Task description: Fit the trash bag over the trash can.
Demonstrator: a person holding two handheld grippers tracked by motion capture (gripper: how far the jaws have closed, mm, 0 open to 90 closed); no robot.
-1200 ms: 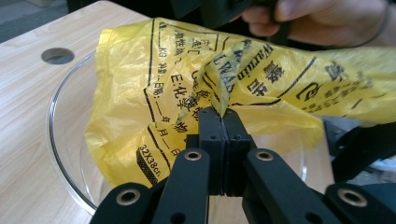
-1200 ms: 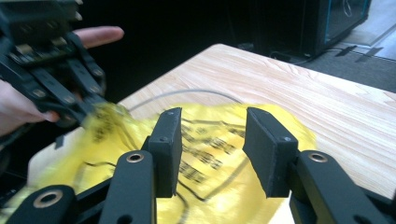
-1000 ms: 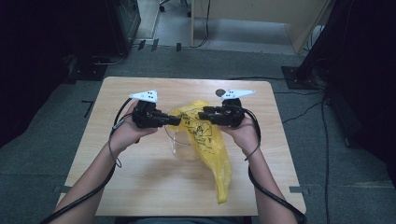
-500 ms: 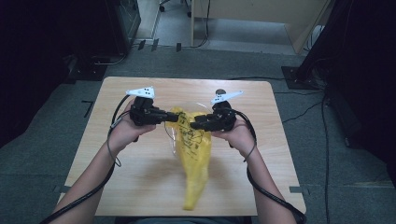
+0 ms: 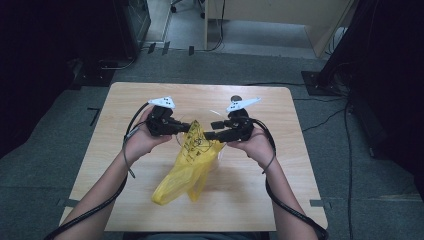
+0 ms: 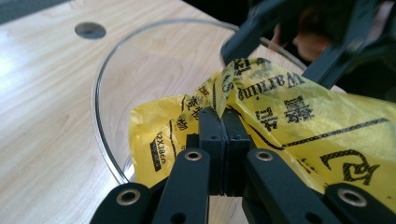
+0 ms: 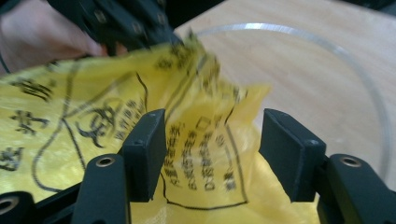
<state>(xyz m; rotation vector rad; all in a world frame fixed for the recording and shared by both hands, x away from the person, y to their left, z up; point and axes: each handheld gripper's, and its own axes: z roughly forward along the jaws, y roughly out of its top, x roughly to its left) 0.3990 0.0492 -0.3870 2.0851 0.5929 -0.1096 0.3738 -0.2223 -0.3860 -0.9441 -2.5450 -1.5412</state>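
Grey carpet surrounds the pale wooden bench [image 5: 125,200], and dark equipment stands beyond its far edge. Near the middle of the bench a clear round glass bowl [image 6: 100,79] sits with a yellow plastic bag printed with black warning marks [image 5: 187,170] draped from it toward the near edge. The left gripper [image 6: 224,119] has its jaws pressed together on a fold of the bag's mouth. The right gripper [image 7: 212,154] has its jaws spread wide, with yellow film between them, ungripped.

Overhead view; two close claw-mounted views
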